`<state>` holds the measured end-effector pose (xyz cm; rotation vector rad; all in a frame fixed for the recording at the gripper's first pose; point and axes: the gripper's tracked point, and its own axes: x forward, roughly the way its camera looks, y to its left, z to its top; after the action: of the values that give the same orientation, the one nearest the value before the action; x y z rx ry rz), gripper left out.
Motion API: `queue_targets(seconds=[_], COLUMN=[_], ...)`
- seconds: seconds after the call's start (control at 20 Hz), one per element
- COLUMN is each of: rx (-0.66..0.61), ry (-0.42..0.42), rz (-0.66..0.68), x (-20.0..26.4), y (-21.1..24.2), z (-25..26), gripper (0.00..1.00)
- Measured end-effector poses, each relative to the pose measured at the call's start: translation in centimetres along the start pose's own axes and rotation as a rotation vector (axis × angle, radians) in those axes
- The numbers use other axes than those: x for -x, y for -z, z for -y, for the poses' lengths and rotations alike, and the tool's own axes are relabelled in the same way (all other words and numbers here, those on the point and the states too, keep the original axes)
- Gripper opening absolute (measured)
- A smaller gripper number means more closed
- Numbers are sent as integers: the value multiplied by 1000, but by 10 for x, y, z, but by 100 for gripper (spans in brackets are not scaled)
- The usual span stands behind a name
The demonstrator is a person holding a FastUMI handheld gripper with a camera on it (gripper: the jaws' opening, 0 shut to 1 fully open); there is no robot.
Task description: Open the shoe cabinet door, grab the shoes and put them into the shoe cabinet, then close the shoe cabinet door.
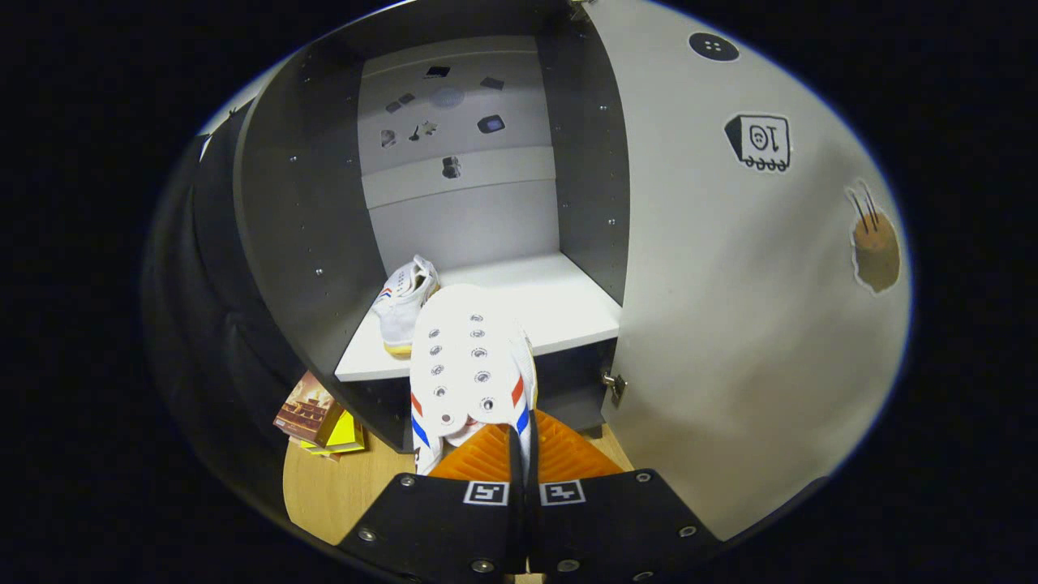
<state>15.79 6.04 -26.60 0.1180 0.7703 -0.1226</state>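
Gripper pinching a white shoe by its side wall, toe pointing straight ahead at the shelf (other shoe there, left).

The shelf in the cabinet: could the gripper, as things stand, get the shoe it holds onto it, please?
Probably yes. The door is swung wide open, and the shelf lies bare just beyond the held shoe. The gripper is shut on that shoe; the other shoe sits off to the shelf's left.
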Motion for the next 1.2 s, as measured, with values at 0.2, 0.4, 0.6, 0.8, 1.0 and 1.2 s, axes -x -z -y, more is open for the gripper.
queue_targets(seconds=[0.2,0.4,0.6,0.8,1.0,1.2], rx=[19,35,51,57,65,71], ry=[10,17,34,45,45,43], rz=[35,45,70,87,82,52], x=[-10,-24,-42,-58,-78,-104], y=[-33,-61,-88,-110,-131,-137], z=[-4,-7,-9,-12,-17,-20], gripper=[0,0,0,0,0,0])
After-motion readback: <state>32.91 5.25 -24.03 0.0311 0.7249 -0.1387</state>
